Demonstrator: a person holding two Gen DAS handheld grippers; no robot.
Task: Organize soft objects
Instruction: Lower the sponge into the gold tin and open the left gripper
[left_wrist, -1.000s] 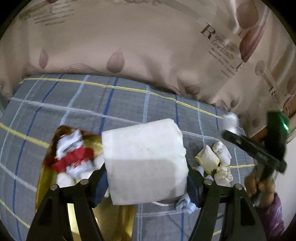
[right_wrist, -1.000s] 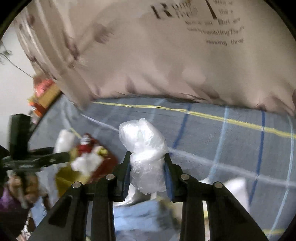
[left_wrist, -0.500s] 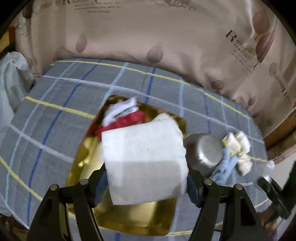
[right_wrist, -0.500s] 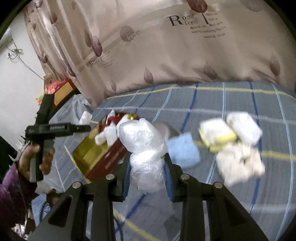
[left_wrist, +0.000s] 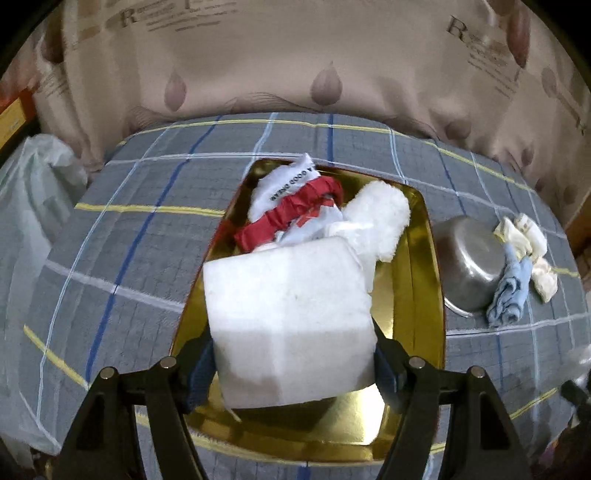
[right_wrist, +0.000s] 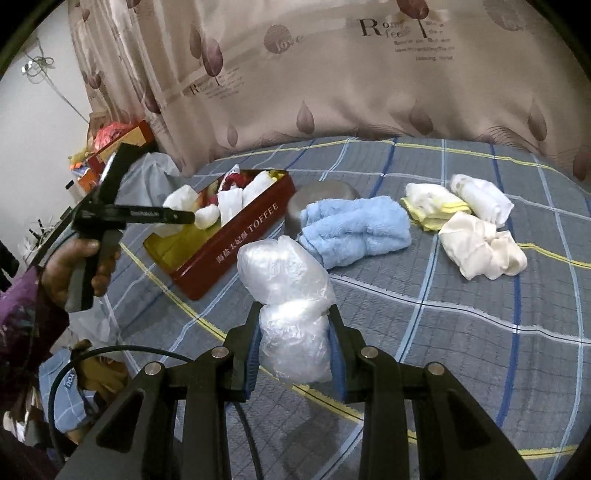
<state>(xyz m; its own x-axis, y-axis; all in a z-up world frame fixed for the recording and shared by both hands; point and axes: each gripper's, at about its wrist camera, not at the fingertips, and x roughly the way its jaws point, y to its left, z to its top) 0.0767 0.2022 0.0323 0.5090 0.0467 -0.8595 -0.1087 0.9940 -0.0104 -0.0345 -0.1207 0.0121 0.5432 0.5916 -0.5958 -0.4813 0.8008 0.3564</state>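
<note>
Two grippers, each loaded: the left gripper (left_wrist: 291, 363) clamps one white foam block (left_wrist: 288, 321) above the tin (left_wrist: 417, 295) – long axis across the jaws. The right gripper (right_wrist: 293, 363) pinches one upright plastic bag bundle (right_wrist: 286, 291) over open bed (right_wrist: 461, 332), the blue towel (right_wrist: 354, 229) and three pale cloth rolls (right_wrist: 476, 251) beyond.

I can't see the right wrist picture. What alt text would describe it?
The right gripper holds a crumpled clear plastic bag between its fingers above a grey checked bedspread. Beyond it lie a rolled blue towel, three pale cloth bundles, and a red toffee tin holding soft white items, where the left gripper hovers.
</note>
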